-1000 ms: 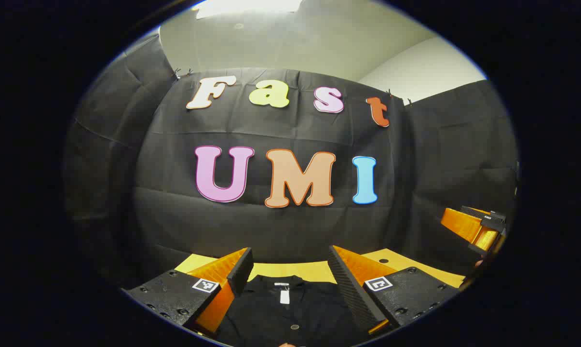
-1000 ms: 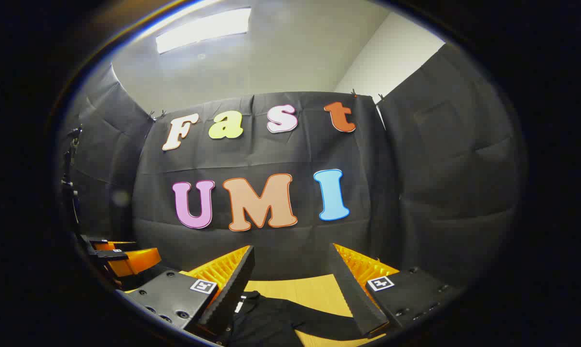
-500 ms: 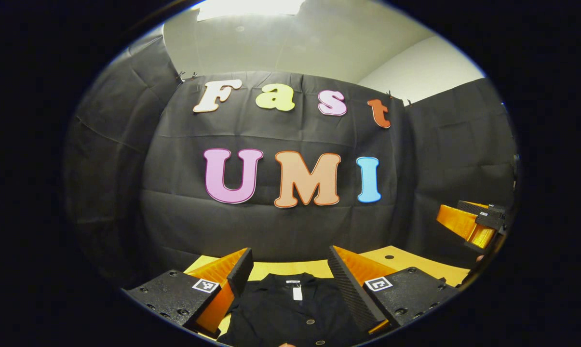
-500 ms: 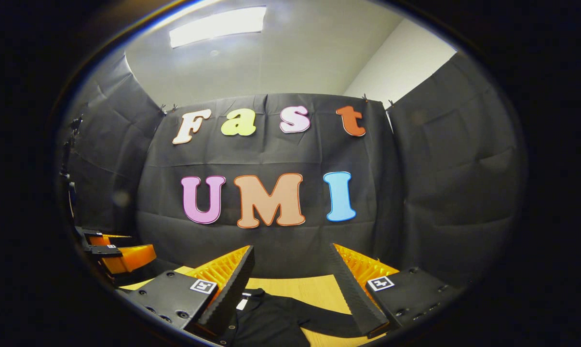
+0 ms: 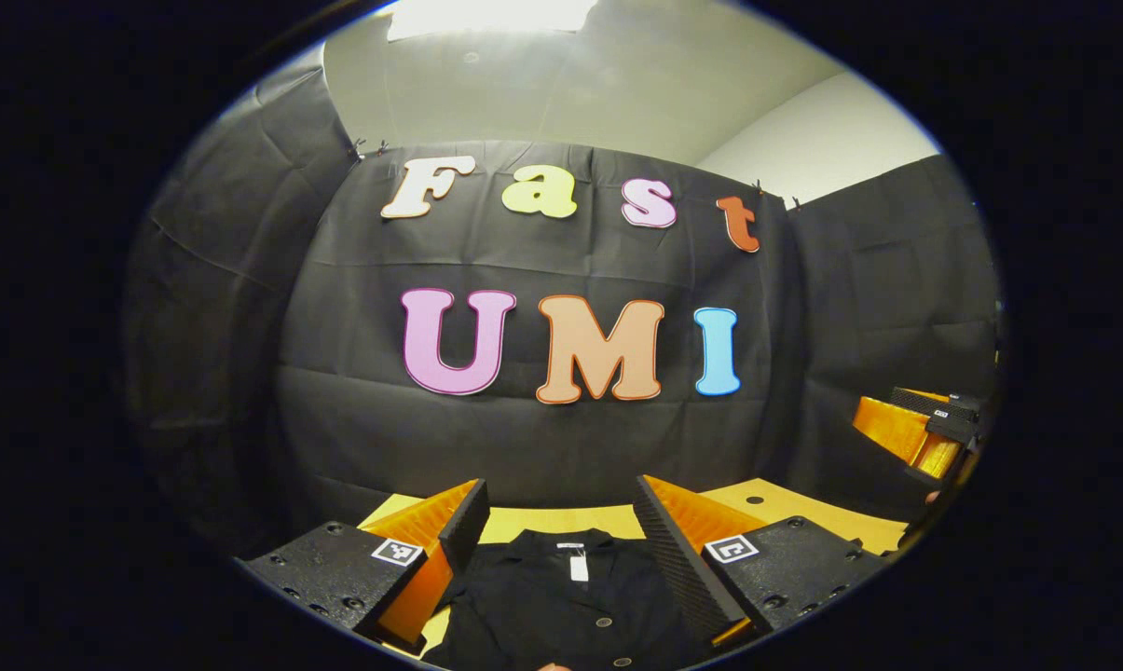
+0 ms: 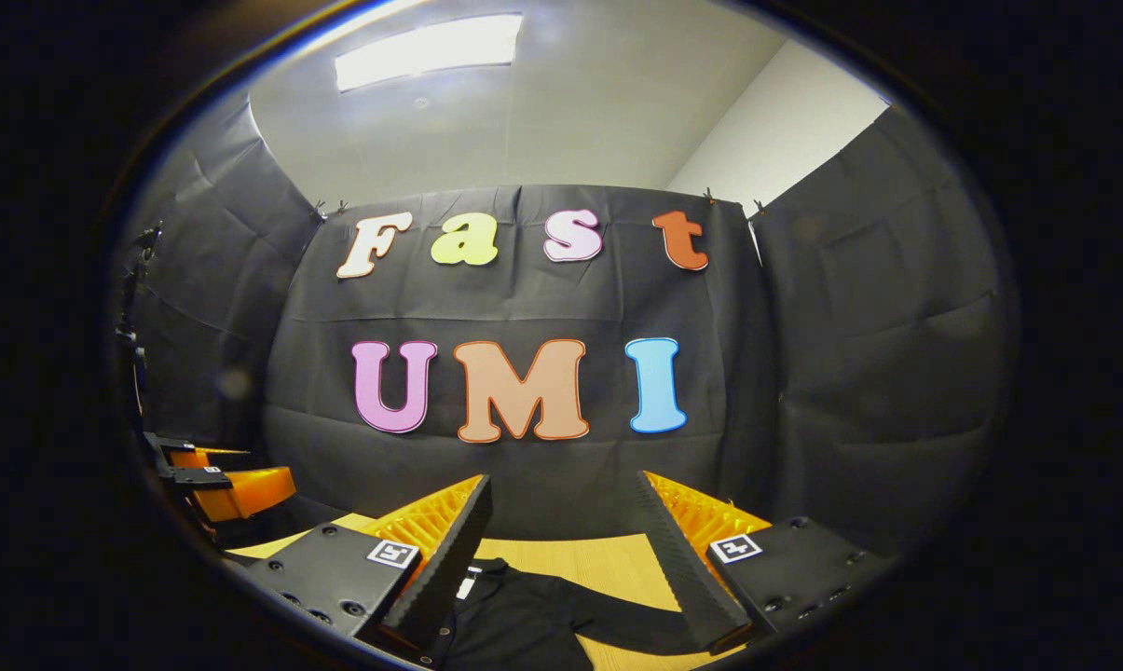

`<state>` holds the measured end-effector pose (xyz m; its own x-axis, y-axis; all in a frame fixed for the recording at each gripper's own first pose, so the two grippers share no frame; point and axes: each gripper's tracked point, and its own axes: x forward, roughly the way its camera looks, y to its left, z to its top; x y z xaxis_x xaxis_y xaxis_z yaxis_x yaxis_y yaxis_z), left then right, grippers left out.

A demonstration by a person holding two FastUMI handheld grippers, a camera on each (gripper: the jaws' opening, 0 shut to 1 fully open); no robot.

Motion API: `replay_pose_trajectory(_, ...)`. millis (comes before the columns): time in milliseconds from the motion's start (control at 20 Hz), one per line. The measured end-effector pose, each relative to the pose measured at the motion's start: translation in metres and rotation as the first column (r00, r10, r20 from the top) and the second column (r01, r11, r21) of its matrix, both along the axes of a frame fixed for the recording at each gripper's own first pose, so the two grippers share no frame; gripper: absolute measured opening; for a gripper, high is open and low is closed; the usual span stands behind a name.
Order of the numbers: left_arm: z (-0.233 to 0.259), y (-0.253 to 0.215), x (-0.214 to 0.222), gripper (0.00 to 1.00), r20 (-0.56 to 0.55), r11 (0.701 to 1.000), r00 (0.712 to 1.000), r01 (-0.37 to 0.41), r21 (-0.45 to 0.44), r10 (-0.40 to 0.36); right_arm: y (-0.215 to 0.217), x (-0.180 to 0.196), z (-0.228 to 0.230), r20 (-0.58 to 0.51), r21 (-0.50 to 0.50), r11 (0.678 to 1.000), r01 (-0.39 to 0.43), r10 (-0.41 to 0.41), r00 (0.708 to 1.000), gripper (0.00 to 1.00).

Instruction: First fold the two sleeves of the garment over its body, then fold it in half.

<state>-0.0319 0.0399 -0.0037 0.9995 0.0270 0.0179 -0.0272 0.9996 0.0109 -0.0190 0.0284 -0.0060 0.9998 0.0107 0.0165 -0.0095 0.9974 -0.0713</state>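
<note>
Garment (image 5: pixel 561 606) lies flat on the desk (image 5: pixel 542 522), collar toward the booth wall, one sleeve (image 6: pixel 617 620) stretched sideways. I hold my left gripper (image 5: pixel 556 536) and right gripper (image 6: pixel 561 550) above it, both spread apart, gripping nothing.

Left gripper (image 5: pixel 559 487): two wedge-shaped fingers (image 5: pixel 680 559), inner faces finely ribbed, outer sides cut with parallel ridges. Each finger seated on a black block (image 5: pixel 323 570) with bevelled edges, dotted with recessed screw heads (image 5: pixel 347 603). One square black-and-white marker (image 5: pixel 398 551) fixed on top of each block, near the finger root.

Right gripper (image 6: pixel 563 483): same build, with ribbed wedge fingers, black blocks, recessed screws and one square marker per block. From the side, in the left gripper view, a thin black top plate (image 5: pixel 934 407) with a small white tag.
</note>
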Motion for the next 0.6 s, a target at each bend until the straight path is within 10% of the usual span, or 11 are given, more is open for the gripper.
replay_pose_trajectory(600, -0.005, 0.015, -0.006, 0.94, -0.01, 0.998, 0.998, -0.062, 0.021, 0.063, 0.009, 0.005, -0.019, -0.048, -0.011, 0.999, -0.04, 0.039, 0.998, 0.94)
